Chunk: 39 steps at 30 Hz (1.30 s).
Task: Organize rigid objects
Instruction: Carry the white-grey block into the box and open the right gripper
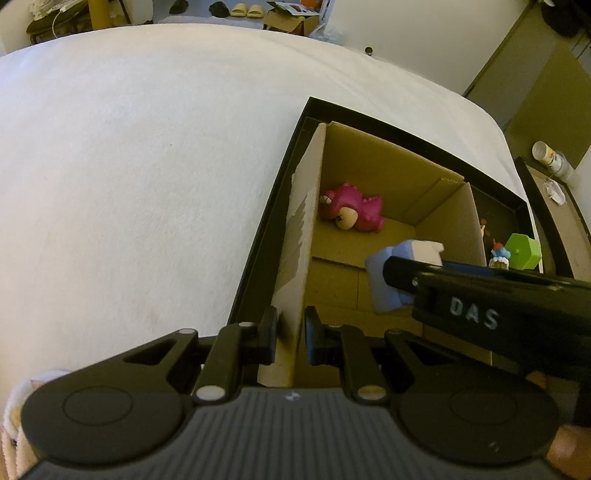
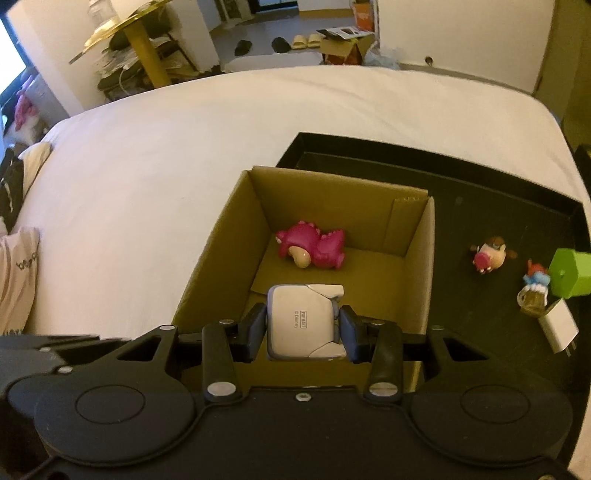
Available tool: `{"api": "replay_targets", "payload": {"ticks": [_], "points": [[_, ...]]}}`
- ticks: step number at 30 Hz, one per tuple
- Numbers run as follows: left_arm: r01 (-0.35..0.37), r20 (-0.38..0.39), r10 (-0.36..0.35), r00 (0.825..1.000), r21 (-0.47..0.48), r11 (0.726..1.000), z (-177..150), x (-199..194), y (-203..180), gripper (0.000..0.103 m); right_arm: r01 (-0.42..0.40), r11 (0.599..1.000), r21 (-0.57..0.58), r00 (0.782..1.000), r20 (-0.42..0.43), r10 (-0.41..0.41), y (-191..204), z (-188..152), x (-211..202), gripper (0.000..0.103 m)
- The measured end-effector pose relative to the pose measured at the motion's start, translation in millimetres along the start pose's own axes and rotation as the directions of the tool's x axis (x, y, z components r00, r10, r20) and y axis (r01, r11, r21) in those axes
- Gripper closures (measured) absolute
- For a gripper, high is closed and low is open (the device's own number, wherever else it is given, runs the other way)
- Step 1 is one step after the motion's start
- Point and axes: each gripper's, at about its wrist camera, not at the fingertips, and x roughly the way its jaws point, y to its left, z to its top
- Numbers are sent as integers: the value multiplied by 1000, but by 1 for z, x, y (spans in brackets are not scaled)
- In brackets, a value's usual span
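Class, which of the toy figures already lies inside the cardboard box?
The pink dinosaur figure, on its side in the cardboard box; the other small figures stand outside on the black tray.

Beyond the wide white bedsheet (image 2: 155,155), two pale yellow slippers (image 2: 306,40) sit side by side on the grey floor, beside two dark shoes (image 2: 260,45). An open brown cardboard carton (image 2: 345,46) stands just right of them, and a gold-topped side table (image 2: 136,33) rises at left.
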Motion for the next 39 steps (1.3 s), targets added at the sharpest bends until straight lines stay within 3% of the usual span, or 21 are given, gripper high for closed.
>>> {"api": "replay_targets", "payload": {"ticks": [7,14,21,31,35,39], "points": [[-1,0,1,1000,-1,1000,0,0,0,89,-1,998,58,1000,-15,2,-5,-3,11,61],[-6,2,6,1000,3,1000,-1,-1,-1,89,-64,995,75,996,59,60,-9,-1,2,60],[-12,3,12,1000,5,1000,-2,-1,-3,89,-65,995,73,995,79,60,-16,-3,-13,60],[-25,1,25,1000,19,999,-2,-2,-6,89,-25,999,41,995,97,21,-28,-11,-36,57],[-30,0,30,1000,21,999,-2,-2,-7,89,8,999,32,992,123,-12,-33,-15,-46,44],[-37,0,37,999,29,999,-2,-2,-8,89,58,998,13,988,140,-59,-37,-17,-53,41]]}}
